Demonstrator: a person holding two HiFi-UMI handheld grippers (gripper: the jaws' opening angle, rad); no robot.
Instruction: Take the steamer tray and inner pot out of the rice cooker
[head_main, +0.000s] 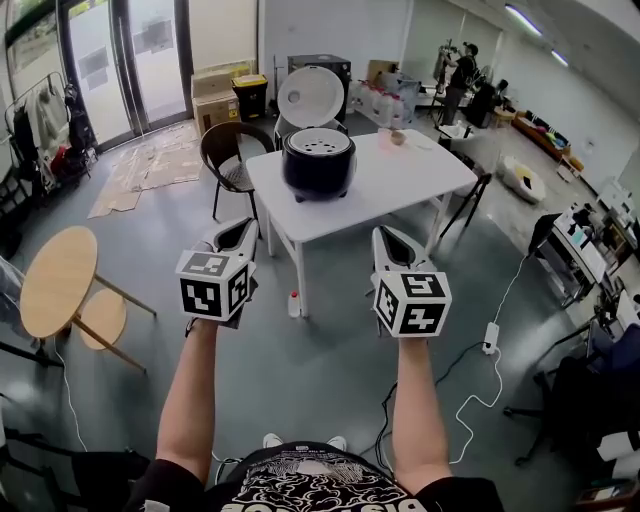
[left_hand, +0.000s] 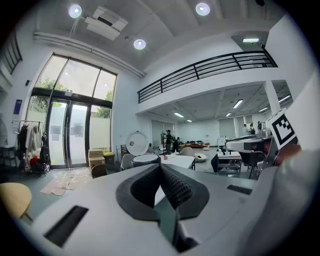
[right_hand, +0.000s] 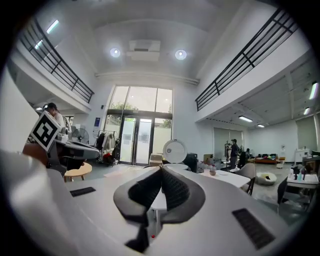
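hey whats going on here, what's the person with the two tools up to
A person stands back from a white table, holding a tool in each hand. The left tool and the right tool are both shut and empty, and both point toward the table. On the table sits a black rice cooker with its lid swung open. Neither tool is at the cooker, so emptying it has not started yet.

We wear a black T-shirt (head_main: 315, 487) with a white swirling print and short sleeves, and white shoes (head_main: 272, 441). Our left gripper (head_main: 243, 226) and right gripper (head_main: 386, 235) are pale grey shells, each topped by a white cube (head_main: 215, 283) of black square markers. Black ribbed pads (left_hand: 175, 187) line the jaws, and dark slots (left_hand: 65, 226) cut the housings.
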